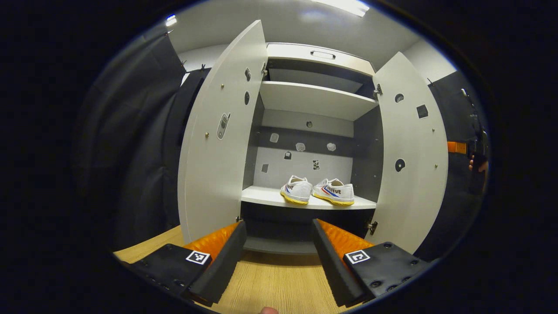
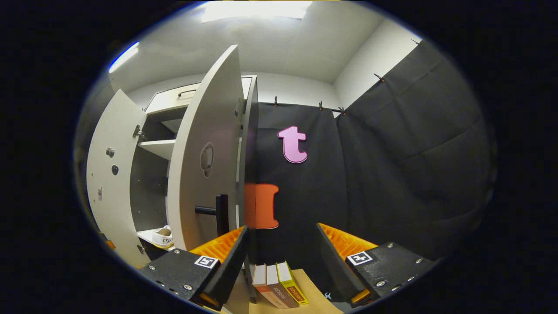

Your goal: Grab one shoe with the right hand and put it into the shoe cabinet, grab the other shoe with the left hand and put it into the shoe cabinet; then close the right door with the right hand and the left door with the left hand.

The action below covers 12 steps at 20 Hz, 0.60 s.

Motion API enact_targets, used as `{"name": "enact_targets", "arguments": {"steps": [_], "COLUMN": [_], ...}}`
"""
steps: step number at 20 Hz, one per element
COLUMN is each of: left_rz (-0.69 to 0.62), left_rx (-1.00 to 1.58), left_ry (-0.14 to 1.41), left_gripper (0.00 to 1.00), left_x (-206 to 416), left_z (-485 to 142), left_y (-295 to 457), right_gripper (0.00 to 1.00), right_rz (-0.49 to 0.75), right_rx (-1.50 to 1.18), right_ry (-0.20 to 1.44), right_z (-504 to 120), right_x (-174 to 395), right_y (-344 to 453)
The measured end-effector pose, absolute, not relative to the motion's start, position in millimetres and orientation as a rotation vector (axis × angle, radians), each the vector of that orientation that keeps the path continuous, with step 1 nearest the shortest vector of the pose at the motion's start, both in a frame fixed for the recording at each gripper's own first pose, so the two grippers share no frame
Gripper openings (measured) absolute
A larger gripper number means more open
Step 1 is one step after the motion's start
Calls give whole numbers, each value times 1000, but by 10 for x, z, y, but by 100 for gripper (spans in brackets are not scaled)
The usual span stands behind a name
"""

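Black cloth hangs behind a pale shoe cabinet point(image 1: 314, 100) on a wooden floor. Both shoes point(image 1: 317, 191) sit side by side on its low shelf, so that part looks done. Right door point(image 2: 200, 174) and left door point(image 1: 218, 139) stand open and need shutting. Left gripper point(image 1: 279, 257) and right gripper point(image 2: 281, 261) gape wide, holding nothing.

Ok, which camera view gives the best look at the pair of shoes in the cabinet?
The left gripper view: both shoes sit side by side on the lower shelf, seen whole between the open doors. The right gripper view catches just part of one shoe past the edge of the right door.
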<state>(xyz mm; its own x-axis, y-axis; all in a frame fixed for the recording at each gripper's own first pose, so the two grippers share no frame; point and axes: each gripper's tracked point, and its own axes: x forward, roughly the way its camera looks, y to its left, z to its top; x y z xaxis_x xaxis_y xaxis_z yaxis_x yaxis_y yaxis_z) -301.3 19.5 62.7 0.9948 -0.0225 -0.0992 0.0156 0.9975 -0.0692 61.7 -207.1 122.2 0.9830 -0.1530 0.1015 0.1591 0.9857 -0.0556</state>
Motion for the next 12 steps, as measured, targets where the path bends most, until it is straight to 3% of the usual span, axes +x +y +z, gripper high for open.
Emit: {"name": "enact_targets", "arguments": {"steps": [3, 4, 5, 12], "left_rz": [-33, -37, -43, -68], "left_rx": [-78, -76, -75, -90], "left_ry": [94, 95, 95, 93], "left_gripper": [97, 97, 97, 97], "left_x": [-2995, -2991, -2989, -2961], "left_z": [637, 626, 627, 612], "left_y": [175, 162, 155, 151], "right_gripper": [90, 82, 89, 89], "right_rz": [-149, -147, -152, -151], "right_rx": [-41, -45, -53, -62], "right_ry": [-97, -99, -100, -74], "right_z": [1202, 1204, 1213, 1177], "right_x": [630, 626, 635, 620], "right_y": [-2026, -2014, -2015, -1833]}}
